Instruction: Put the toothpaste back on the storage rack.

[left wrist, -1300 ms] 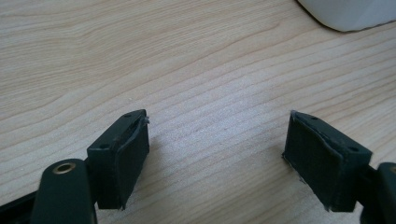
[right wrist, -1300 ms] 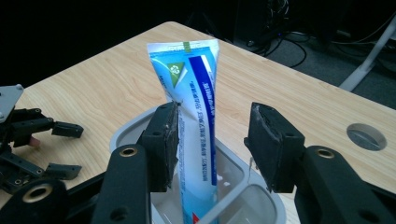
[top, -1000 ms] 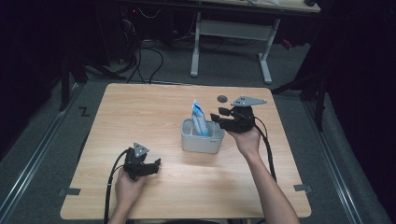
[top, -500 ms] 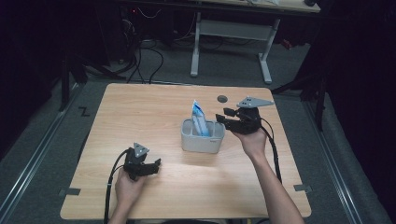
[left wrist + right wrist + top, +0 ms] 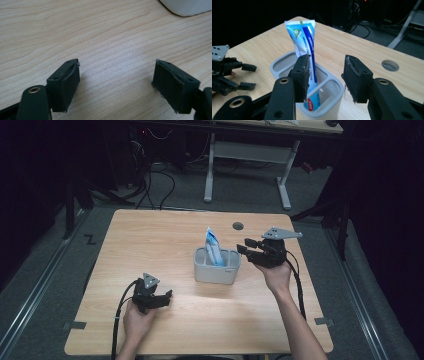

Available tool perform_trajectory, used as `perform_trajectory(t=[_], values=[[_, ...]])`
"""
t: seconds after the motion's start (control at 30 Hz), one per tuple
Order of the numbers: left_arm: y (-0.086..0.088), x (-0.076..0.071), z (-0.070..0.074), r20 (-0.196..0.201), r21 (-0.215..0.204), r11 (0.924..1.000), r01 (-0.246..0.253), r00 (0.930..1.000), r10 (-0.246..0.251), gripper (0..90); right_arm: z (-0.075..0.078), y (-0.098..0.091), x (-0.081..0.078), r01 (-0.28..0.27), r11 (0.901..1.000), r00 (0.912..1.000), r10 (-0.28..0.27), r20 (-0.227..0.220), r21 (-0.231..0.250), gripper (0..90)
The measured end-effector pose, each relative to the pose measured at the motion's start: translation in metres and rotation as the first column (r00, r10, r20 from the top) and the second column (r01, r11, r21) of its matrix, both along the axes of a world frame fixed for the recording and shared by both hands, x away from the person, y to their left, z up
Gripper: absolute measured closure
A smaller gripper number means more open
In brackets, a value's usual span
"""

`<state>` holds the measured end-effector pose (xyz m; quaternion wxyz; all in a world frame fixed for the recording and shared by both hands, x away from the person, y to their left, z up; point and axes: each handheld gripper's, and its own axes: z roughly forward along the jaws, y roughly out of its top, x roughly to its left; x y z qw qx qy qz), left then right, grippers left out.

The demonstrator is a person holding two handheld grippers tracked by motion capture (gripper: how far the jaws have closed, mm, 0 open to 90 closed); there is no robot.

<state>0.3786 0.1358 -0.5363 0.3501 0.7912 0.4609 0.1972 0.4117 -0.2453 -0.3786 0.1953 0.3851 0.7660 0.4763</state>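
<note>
A blue and white toothpaste tube [image 5: 213, 245] stands upright in a grey divided holder [image 5: 216, 270] at the middle of the wooden table. In the right gripper view the tube [image 5: 302, 37] rises from the holder's [image 5: 277, 65] near compartment, cap end down. My right gripper [image 5: 242, 245] hovers just right of the holder, open, with nothing between its jaws [image 5: 325, 75]. My left gripper [image 5: 168, 298] rests low on the table at the front left, open and empty [image 5: 116, 82], pointing toward the holder [image 5: 186, 6].
A round cable hole [image 5: 238, 226] sits in the table behind the holder. The table [image 5: 150, 240] has bare wood on its left half and along the front. Beyond the far edge stand a desk frame [image 5: 245, 165] and cables on the floor.
My right gripper has drawn back a little to the right, away from the holder. The tube stays in the holder. The left gripper has not moved.
</note>
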Motion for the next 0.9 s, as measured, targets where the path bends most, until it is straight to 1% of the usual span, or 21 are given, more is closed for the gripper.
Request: perform_trajectory(t=[0.13,0.53,0.9], values=[[0.0,0.0,0.0,0.0,0.0,1.0,0.0,1.0,0.0,22.0,-0.003,-0.009,-0.004,0.018,0.9997,0.9998,-0.018,-0.008,0.018,56.2],[0.0,0.0,0.0,0.0,-0.001,1.0,-0.002,1.0,0.002,22.1,-0.005,-0.03,-0.014,0.055,0.9971,0.9985,-0.054,-0.006,0.052,56.2],[0.0,0.0,0.0,0.0,-0.001,1.0,-0.002,1.0,0.002,22.1,-0.008,-0.041,-0.021,0.072,0.996,0.9974,-0.072,-0.008,0.053,56.2]])
